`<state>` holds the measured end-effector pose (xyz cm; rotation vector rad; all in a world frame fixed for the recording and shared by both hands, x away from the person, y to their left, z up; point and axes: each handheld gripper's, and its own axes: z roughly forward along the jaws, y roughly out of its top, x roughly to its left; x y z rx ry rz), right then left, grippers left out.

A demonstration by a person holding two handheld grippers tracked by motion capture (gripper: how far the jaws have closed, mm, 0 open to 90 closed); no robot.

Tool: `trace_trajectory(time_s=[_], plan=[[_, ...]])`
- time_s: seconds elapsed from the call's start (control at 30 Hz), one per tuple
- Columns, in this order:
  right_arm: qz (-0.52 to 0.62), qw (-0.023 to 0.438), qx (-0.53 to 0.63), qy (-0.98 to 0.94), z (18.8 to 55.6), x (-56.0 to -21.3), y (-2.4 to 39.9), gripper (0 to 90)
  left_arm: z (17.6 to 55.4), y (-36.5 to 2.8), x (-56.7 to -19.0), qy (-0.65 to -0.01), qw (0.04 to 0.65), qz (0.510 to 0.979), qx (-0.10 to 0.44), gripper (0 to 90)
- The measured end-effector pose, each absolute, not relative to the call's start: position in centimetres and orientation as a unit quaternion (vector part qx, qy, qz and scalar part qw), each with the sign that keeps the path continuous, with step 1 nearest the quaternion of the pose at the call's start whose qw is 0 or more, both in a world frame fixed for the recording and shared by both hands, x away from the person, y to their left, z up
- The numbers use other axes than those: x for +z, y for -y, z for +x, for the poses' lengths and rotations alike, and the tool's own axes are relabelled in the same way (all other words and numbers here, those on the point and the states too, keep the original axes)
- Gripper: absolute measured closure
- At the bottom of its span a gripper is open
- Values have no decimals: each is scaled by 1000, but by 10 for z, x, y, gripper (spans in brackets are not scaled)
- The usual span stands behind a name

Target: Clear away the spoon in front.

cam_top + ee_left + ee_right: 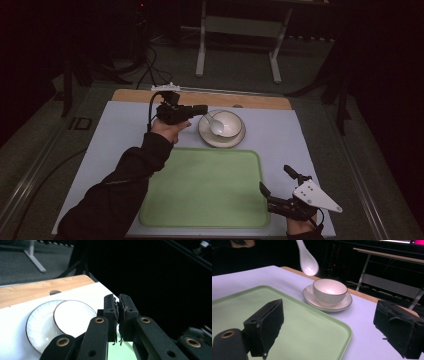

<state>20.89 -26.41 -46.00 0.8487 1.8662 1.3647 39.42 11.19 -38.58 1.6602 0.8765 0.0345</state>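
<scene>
While left tongs (200, 109) clamp white spoon (215, 124) by handle, spoon hangs above bowl (227, 123) on saucer (221, 137), far centre of tabletop (300, 145). Step judged: lifting spoon out of bowl. Right tongs (276, 181) apart, empty, near right corner beside green tray (205, 187). Next move likely: carry spoon toward near side, set on tray; needs firm grip, bowl rim cleared.

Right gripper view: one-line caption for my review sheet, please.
White spoon hangs in the air above the bowl on its saucer, beyond the green tray.
</scene>
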Motion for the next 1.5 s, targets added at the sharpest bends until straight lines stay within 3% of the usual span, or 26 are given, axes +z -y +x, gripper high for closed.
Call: trace_trajectory(time_s=[0.57, 1.5], plan=[[324, 332, 521, -717, 210, -460, 260, 95, 356, -156, -365, -340, 553, 761, 6, 847], [322, 333, 517, -719, 211, -461, 257, 95, 325, -175, -401, -256, 459, 846, -93, 846]])
